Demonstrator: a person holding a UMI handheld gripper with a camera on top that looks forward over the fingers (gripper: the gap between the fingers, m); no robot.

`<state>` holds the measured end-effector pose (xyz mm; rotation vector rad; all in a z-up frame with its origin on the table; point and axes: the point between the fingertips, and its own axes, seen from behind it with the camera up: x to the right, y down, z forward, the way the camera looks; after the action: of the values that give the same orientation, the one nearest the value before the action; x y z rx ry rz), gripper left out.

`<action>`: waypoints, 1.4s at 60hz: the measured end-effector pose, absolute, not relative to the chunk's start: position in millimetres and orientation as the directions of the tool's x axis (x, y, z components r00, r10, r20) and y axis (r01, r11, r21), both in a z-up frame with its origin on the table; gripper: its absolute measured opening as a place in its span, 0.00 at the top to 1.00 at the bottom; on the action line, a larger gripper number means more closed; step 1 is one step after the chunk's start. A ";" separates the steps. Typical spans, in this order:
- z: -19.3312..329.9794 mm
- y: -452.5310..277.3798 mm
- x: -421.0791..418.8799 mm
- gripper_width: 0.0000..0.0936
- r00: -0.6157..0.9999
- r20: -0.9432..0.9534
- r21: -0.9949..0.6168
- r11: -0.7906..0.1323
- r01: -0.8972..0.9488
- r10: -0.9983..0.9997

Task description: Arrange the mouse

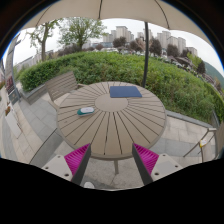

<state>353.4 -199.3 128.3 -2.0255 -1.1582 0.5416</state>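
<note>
Tongs (pink-padded) hover released, nothing between them; beyond, round slatted wooden table carries small rounded mouse and flat rectangular blue mousepad, well apart.

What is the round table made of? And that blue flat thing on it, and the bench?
The round table looks like pale wood: straight slats with gaps show. The blue flat thing, probably a mouse mat, looks soft and matte; cloth or rubber, I cannot tell. The bench also looks like slatted wood. The jaws stand open.

The round table is pale tan wood in radiating slats. On it lie a dark blue mouse pad and a grey-white mouse. The gripper pads are magenta.
</note>
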 end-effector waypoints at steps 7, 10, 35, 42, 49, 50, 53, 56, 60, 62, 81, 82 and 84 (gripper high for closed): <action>128.8 -208.5 345.9 0.09 0.479 -0.012 -0.757 -0.320 0.569 0.878; 126.0 -213.8 339.6 0.09 0.462 -0.015 -0.757 -0.312 0.575 0.887; 98.4 -290.9 211.0 0.09 0.445 -0.017 -0.750 -0.305 0.587 0.896; 82.3 -304.3 167.3 0.10 0.466 -0.032 -0.753 -0.328 0.570 0.884; 68.8 -299.6 127.8 0.10 0.493 -0.015 -0.776 -0.321 0.543 0.870; 66.7 -298.1 122.9 0.10 0.495 -0.011 -0.780 -0.317 0.540 0.869; 60.9 -289.8 107.5 0.10 0.503 0.008 -0.794 -0.300 0.528 0.864; 54.6 -282.0 94.7 0.10 0.513 0.023 -0.804 -0.289 0.520 0.858; 43.4 -278.6 77.1 0.10 0.519 0.019 -0.809 -0.292 0.510 0.854; 38.0 -272.5 69.9 0.10 0.526 0.021 -0.810 -0.294 0.507 0.850; -5.8 -222.6 16.1 0.10 0.584 0.001 -0.799 -0.350 0.488 0.812; -5.9 -220.6 13.4 0.09 0.586 -0.002 -0.800 -0.353 0.486 0.810; -5.3 -214.7 7.7 0.09 0.589 0.004 -0.803 -0.349 0.483 0.808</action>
<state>7.7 -214.7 -5.3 -2.0120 -1.0259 0.5114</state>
